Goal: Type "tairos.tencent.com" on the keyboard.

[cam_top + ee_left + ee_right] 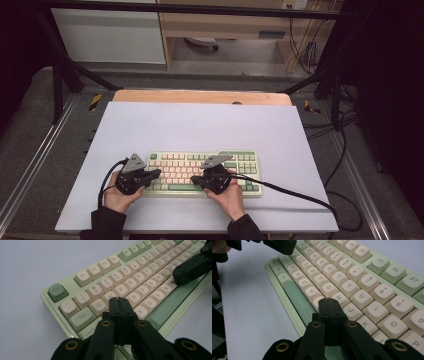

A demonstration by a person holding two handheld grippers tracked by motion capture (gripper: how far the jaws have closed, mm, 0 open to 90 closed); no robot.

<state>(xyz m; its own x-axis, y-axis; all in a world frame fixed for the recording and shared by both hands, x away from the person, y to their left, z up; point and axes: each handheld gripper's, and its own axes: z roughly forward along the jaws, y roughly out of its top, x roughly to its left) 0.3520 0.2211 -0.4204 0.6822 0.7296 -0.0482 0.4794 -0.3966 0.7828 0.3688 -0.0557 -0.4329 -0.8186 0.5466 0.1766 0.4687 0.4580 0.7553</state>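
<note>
A pale green keyboard [202,172] with cream and green keys lies on the white table sheet [200,130], near the front. My left gripper [156,173] is shut, its tip over the keyboard's left letter keys; in the left gripper view the closed jaws [119,300] sit above the keys near W, S and A of the keyboard [130,282]. My right gripper [195,180] is shut too, its tip [328,300] over the keyboard [352,282] around the B and H keys by the green space bar [295,296]. Nothing is held by either.
The wooden table edge [200,96] shows beyond the sheet. Black cables [290,192] trail from both grippers across the sheet. A black frame and rails surround the table. The other gripper's tip [190,268] shows over the right-hand letter keys in the left gripper view.
</note>
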